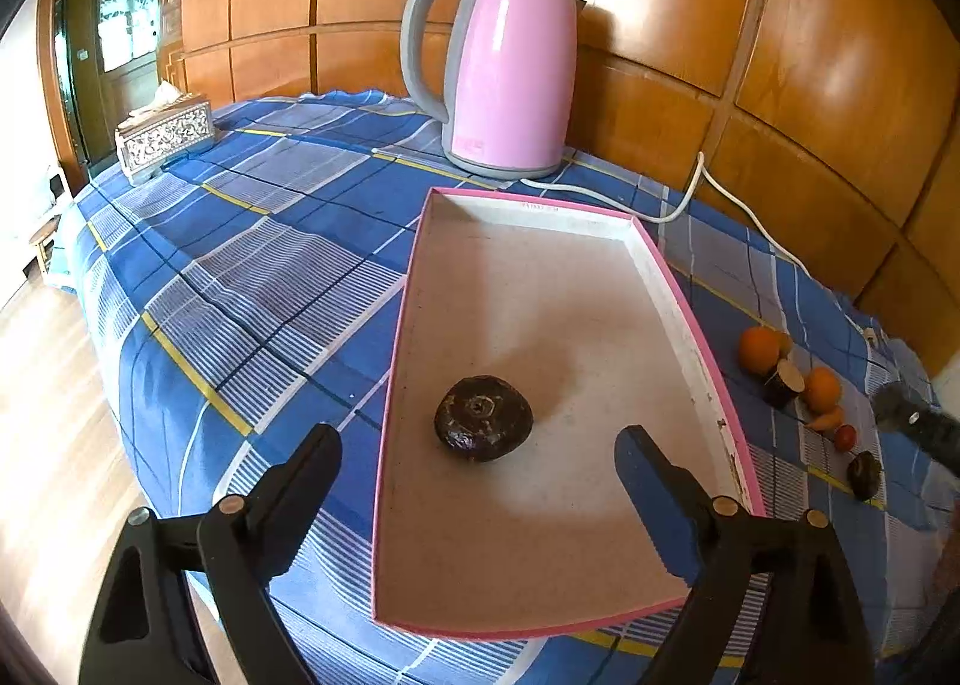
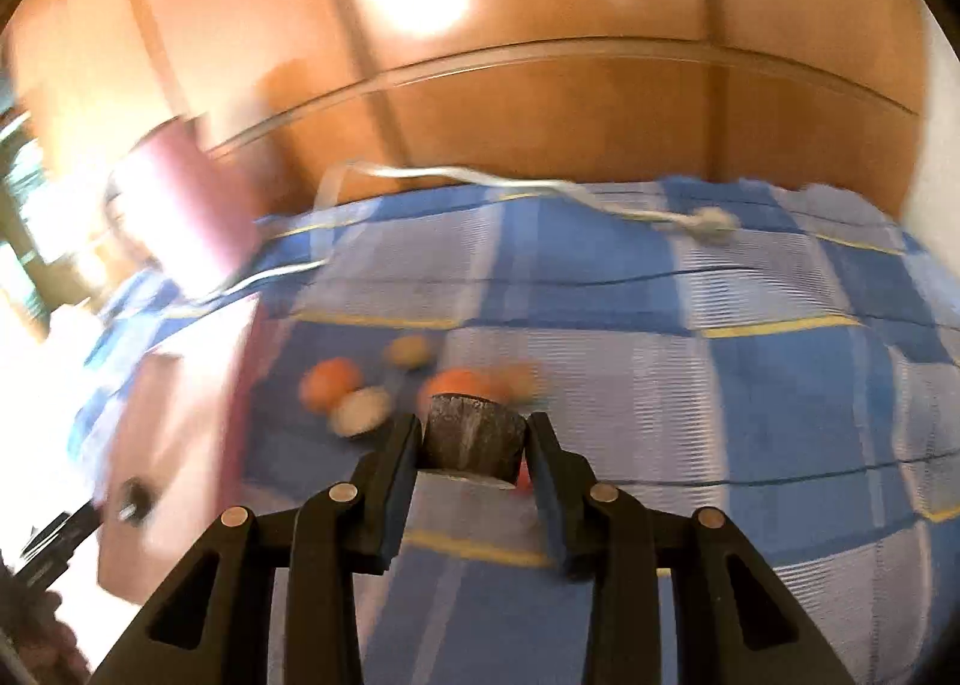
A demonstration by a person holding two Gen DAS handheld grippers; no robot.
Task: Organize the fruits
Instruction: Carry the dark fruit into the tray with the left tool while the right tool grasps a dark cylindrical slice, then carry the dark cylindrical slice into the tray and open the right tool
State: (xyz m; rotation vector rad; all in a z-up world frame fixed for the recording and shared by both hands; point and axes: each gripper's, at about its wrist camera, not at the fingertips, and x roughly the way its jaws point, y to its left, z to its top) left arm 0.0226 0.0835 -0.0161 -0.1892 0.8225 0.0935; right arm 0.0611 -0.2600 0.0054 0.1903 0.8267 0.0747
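My left gripper (image 1: 479, 439) hangs open over the near part of a pink-edged tray (image 1: 690, 313). A dark, wrinkled round fruit (image 1: 483, 415) lies on the tray floor between and just beyond the fingers, touching neither. In the blurred right wrist view, my right gripper (image 2: 475, 425) is shut on a dark cut fruit piece (image 2: 468, 445), held above the blue checked cloth. Behind it lie oranges (image 2: 330, 385) and a pale cut piece (image 2: 360, 412). The left wrist view shows this fruit group right of the tray: an orange (image 1: 759, 349), a cut dark piece (image 1: 783, 382) and another dark fruit (image 1: 864, 475).
A pink kettle (image 1: 504, 66) stands behind the tray, its white cable (image 1: 690, 205) trailing right along the wooden wall. A patterned tissue box (image 1: 165, 135) sits at the far left corner. The table edge drops to a wooden floor on the left.
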